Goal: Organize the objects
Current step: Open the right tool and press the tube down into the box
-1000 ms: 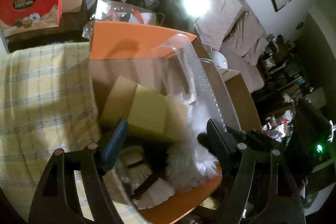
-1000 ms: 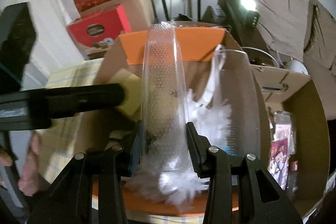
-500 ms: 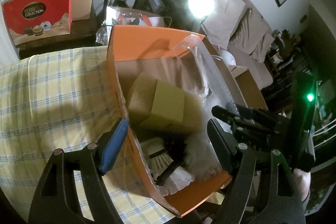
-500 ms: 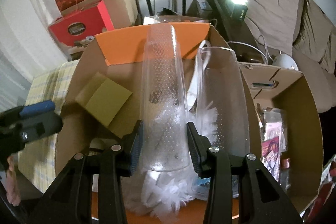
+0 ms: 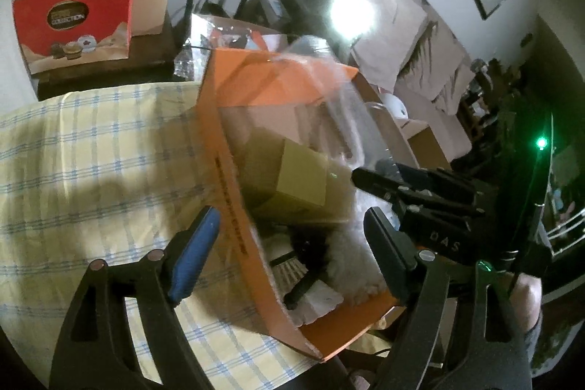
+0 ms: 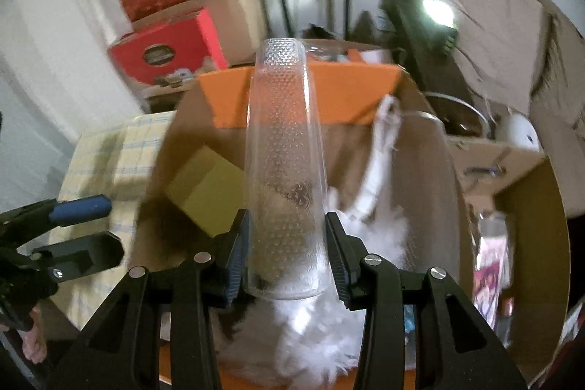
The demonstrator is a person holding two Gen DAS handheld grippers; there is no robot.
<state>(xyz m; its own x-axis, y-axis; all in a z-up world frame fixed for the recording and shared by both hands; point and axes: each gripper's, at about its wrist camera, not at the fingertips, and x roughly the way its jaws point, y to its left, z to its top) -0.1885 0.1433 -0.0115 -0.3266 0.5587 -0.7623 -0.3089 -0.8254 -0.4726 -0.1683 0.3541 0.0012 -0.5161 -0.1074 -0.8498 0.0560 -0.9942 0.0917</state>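
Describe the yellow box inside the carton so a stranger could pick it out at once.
Find the orange-rimmed cardboard carton standing on the checked yellow tablecloth. Inside it, toward the cloth side, lies the small yellow box, tilted on its edge. It is the only opaque, flat-sided item there; its neighbours are a clear dimpled tumbler and white fluffy feathers.

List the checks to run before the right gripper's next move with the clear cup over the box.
1. Right gripper pads on the cup: ok.
2. Cup unobstructed above the box: ok.
3. Left gripper open, jaws just widened, straddling the box wall, holding nothing: ok.
4. Free floor space in the box, given the yellow block and white feathers: cannot tell.
5. Second cup upright: ok.
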